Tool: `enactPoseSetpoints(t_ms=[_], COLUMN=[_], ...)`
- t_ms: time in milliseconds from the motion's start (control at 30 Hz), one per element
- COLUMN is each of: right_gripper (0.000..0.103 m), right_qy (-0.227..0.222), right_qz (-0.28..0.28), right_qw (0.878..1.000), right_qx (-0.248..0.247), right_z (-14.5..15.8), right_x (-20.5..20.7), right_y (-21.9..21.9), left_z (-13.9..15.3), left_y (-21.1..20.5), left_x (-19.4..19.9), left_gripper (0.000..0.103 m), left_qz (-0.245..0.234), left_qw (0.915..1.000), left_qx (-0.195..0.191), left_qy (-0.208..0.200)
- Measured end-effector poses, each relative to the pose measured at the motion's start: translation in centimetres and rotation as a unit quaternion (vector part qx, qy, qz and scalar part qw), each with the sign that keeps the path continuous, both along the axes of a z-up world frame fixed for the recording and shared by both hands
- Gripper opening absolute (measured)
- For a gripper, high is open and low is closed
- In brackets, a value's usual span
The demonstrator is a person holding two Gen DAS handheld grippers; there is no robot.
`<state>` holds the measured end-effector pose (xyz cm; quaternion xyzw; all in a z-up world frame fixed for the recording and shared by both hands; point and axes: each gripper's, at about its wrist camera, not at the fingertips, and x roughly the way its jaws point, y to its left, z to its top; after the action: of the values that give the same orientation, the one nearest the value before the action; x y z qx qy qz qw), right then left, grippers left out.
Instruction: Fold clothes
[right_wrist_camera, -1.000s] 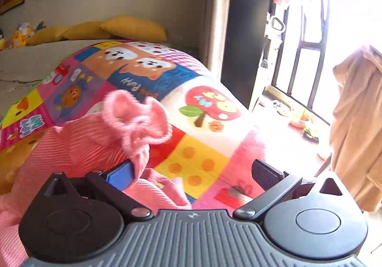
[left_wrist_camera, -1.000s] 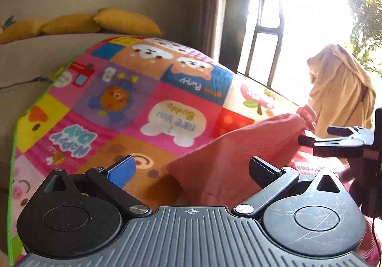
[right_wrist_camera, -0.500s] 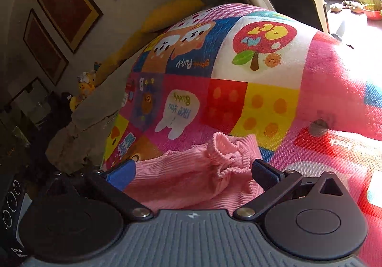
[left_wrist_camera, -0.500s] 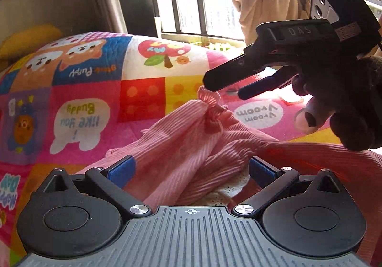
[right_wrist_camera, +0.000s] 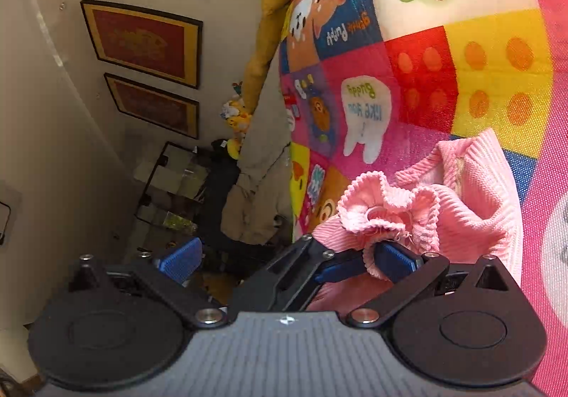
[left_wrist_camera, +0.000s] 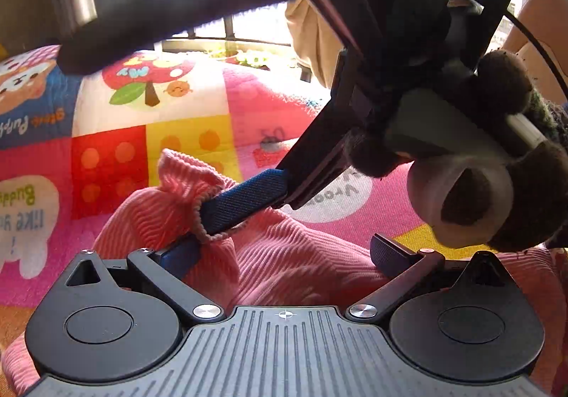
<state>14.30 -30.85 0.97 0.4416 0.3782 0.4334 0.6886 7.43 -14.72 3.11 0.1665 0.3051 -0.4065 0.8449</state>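
A pink ribbed garment (left_wrist_camera: 284, 265) (right_wrist_camera: 472, 205) lies bunched on a cartoon patchwork quilt (left_wrist_camera: 106, 162) (right_wrist_camera: 419, 77). Its ruffled cuff (left_wrist_camera: 184, 180) (right_wrist_camera: 387, 216) stands up from the heap. My left gripper (left_wrist_camera: 282, 253) is open, with its left pad against the cuff and the cloth lying between its fingers. My right gripper (right_wrist_camera: 287, 258) is open wide and reaches in from above. Its lower blue pad (left_wrist_camera: 245, 205) is pushed into the cuff, whose ruffle wraps around it. The left gripper's finger (right_wrist_camera: 298, 272) shows between the right gripper's fingers.
A hand in a dark fuzzy glove (left_wrist_camera: 497, 155) holds the right gripper. A barred window and a hanging beige cloth (left_wrist_camera: 312, 42) are behind the bed. Framed pictures (right_wrist_camera: 142, 45), yellow pillows (right_wrist_camera: 273, 6) and a beige heap (right_wrist_camera: 255, 205) lie off the bed's far side.
The right gripper has come down close over the left one and its lower finger now sits in the cuff. The left gripper has moved up to the cuff. Both stay open.
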Motion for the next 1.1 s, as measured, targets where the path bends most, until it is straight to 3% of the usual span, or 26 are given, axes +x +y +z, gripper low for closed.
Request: enactPoseSetpoints(t_ms=[167, 267, 367, 433, 533, 633, 667, 767, 867, 900, 967, 1100], right_gripper=[0.103, 0.103, 0.103, 0.103, 0.103, 0.103, 0.103, 0.103, 0.103, 0.103, 0.103, 0.103], right_qy=[-0.048, -0.077, -0.101, -0.107, -0.108, -0.113, -0.11, -0.104, -0.099, -0.095, -0.084, -0.076], right_qz=[-0.026, -0.08, -0.139, -0.156, -0.155, -0.118, -0.109, -0.128, -0.127, -0.128, -0.138, -0.156], right_qw=[0.998, 0.992, 0.968, 0.95, 0.933, 0.926, 0.919, 0.862, 0.818, 0.809, 0.82, 0.818], right_qx=[0.019, -0.061, -0.183, -0.247, -0.305, -0.341, -0.362, -0.479, -0.552, -0.566, -0.55, -0.548], right_z=[3.0, 4.4, 5.3, 5.4, 5.1, 3.9, 3.4, 1.6, -0.7, -1.4, -1.8, -1.8], right_x=[-1.0, -1.8, -2.6, -2.6, -2.4, -2.6, -2.5, -2.3, -2.3, -2.4, -2.6, -2.9], right_y=[-2.3, -3.5, -3.7, -3.2, -1.6, 0.6, 1.7, 4.1, 4.9, 4.9, 4.3, 4.6], left_z=[-0.1, -0.2, 0.7, 1.6, 3.1, 3.3, 2.8, 1.4, 0.2, 0.0, -0.6, -1.8], left_y=[-2.0, -2.0, 0.2, 2.3, 5.7, 8.6, 9.3, 11.3, 12.1, 12.4, 12.9, 12.9], left_x=[0.3, -1.4, -3.4, -4.0, -4.3, -3.1, -2.4, -0.3, 0.5, 0.5, 0.5, 1.2], left_gripper=[0.103, 0.103, 0.103, 0.103, 0.103, 0.103, 0.103, 0.103, 0.103, 0.103, 0.103, 0.103], left_qz=[-0.031, -0.054, -0.049, -0.024, 0.03, 0.103, 0.121, 0.175, 0.192, 0.194, 0.197, 0.212], left_qw=[0.9991, 0.9982, 0.9986, 0.9992, 0.9979, 0.9931, 0.9915, 0.9816, 0.9767, 0.9757, 0.9737, 0.968], left_qx=[-0.023, -0.018, -0.018, -0.022, -0.029, -0.037, -0.043, -0.061, -0.07, -0.073, -0.079, -0.084], left_qy=[0.019, 0.019, -0.002, -0.021, -0.049, -0.044, -0.021, 0.045, 0.065, 0.071, 0.083, 0.105])
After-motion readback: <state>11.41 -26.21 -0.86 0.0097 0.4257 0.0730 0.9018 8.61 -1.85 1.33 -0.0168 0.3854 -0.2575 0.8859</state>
